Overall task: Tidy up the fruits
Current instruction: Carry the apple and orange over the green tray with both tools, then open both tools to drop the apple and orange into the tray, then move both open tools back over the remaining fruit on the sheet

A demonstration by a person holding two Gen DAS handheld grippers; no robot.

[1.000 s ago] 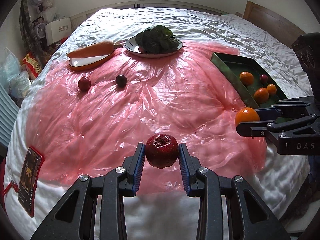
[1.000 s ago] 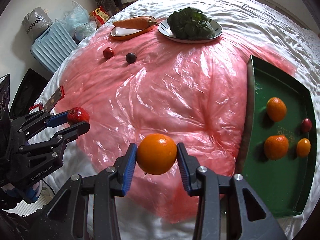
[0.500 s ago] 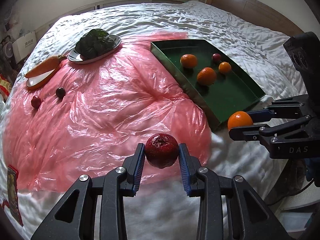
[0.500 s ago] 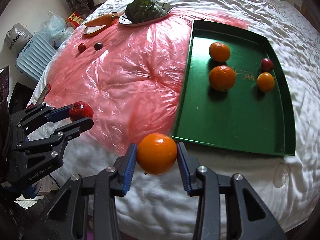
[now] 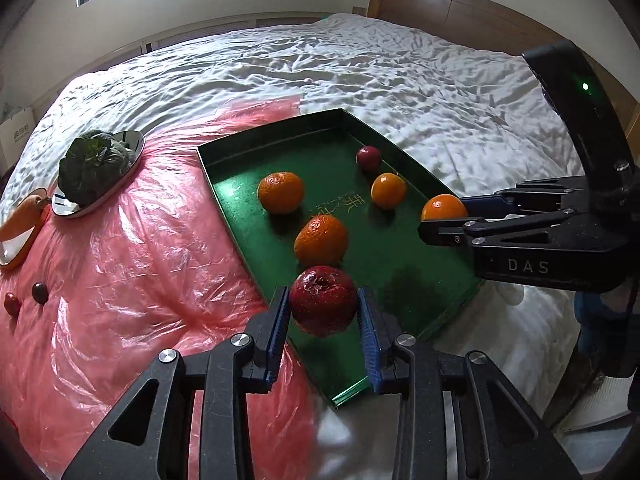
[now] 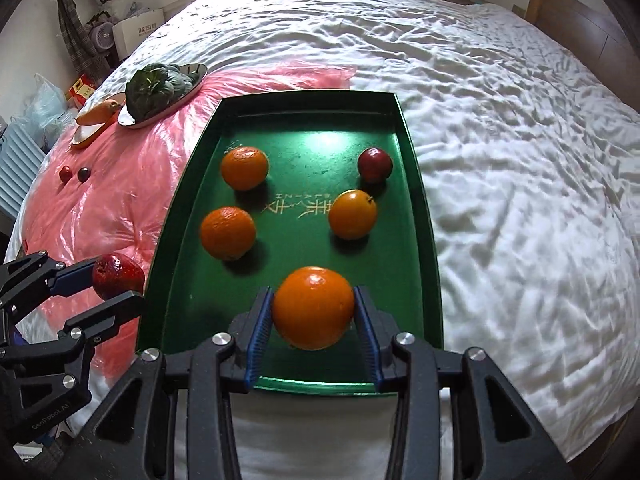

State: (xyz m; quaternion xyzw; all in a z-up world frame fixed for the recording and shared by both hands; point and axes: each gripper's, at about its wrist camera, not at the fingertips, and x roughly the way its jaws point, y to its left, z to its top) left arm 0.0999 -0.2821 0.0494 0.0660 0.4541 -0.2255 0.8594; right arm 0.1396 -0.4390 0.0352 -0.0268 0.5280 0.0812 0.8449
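While your left gripper (image 5: 323,312) pinches the red apple (image 5: 323,300) over the green tray's (image 6: 420,184) seven-o'clock edge, your right gripper (image 6: 314,314) clamps the orange (image 6: 314,307) above its six-o'clock end, both poised for release inside.

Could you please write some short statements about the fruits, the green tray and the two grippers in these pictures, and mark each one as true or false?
1. The left gripper holds a dark red apple. True.
2. The right gripper is open and holds nothing. False: it is shut on a large round orange.
3. Four fruits lie in the green rectangular tray. True: three orange ones and a small dark red one.
4. The leafy green vegetable lies in the tray. False: it sits on a shiny plate on the pink plastic sheet.
5. Two small dark fruits remain on the plastic sheet. True.
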